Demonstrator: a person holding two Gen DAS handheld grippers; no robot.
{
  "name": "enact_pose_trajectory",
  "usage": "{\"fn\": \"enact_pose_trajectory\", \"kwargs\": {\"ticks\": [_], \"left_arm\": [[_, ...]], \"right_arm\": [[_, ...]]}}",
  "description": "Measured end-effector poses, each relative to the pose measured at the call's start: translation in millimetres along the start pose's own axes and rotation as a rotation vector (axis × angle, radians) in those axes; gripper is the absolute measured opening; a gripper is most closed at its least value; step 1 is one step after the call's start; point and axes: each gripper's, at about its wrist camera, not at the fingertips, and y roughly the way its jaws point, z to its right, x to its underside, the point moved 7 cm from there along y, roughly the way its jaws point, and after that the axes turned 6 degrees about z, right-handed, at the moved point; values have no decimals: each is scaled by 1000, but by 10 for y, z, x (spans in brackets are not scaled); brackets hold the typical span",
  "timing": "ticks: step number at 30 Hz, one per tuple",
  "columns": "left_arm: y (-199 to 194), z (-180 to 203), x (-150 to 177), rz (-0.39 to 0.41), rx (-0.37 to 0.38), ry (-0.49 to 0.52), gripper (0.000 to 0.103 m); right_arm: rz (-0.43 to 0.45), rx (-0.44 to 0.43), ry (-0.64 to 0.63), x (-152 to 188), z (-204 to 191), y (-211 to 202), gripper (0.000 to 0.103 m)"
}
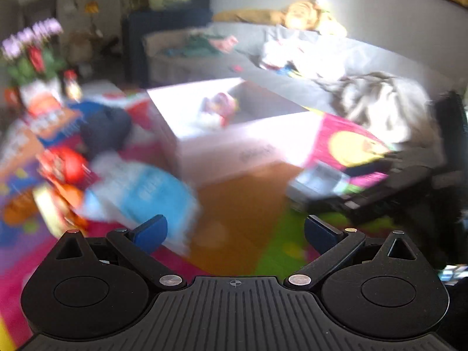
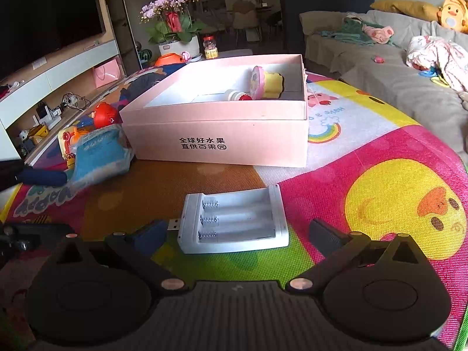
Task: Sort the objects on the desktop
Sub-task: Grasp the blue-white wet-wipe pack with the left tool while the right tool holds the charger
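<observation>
Right wrist view was the clear one: the right gripper [image 2: 237, 231] had its fingers spread wide on either side of a white battery charger [image 2: 234, 219], not touching it as far as I could tell. The charger lay flat on the colourful play mat [image 2: 380, 175], its USB plug toward the left finger. Behind it sat the pink box [image 2: 216, 137], with a yellow toy [image 2: 267, 86] in its far right corner. A blue packet [image 2: 99, 155] lay by the box's left near corner. Left wrist view was badly blurred; the left gripper [image 1: 235, 231] was open too, holding nothing, over the mat near the blue packet [image 1: 146, 193].
</observation>
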Motion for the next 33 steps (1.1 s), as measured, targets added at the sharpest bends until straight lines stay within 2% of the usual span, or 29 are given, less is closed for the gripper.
{"fn": "enact_pose_trajectory", "kwargs": {"ticks": [3,5,7,10,13,15,18,19,21,23,28,30,33], "left_arm": [[111,-231,-98,31,-166,30,103],[229,-419,-177,57,-224,13,103],[370,-552,-262,65,-233,6,103],[638,-774,-321,17,-189,-60,103],[823,-870,-195,-77,-31,-189,103],[748,-739,-157,-63,5,-112,103],[588,-404,-24,-89,83,-34,103],[527,-280,15,-93,85,-5,103],[456,-68,64,-102,24,63,103],[452,39,69,-108,-57,88,103],[566,56,8,-94,-220,154,103],[567,4,3,-90,-263,173,103],[579,-110,46,-115,-287,157,103]], "right_arm": [[-13,1,-9,4,-9,18,103],[-17,6,-16,8,-20,30,103],[-16,11,-26,14,-37,31,103],[-17,16,-39,17,-48,41,103],[-17,19,-46,21,-51,43,103],[-17,20,-49,21,-51,44,103],[-18,21,-50,18,-53,48,103],[-18,22,-52,19,-55,50,103],[-20,26,-58,20,-55,53,103],[-22,32,-65,21,-57,57,103],[-33,55,-98,35,-84,79,103],[-34,58,-102,37,-86,82,103],[-34,60,-103,36,-84,85,103]]}}
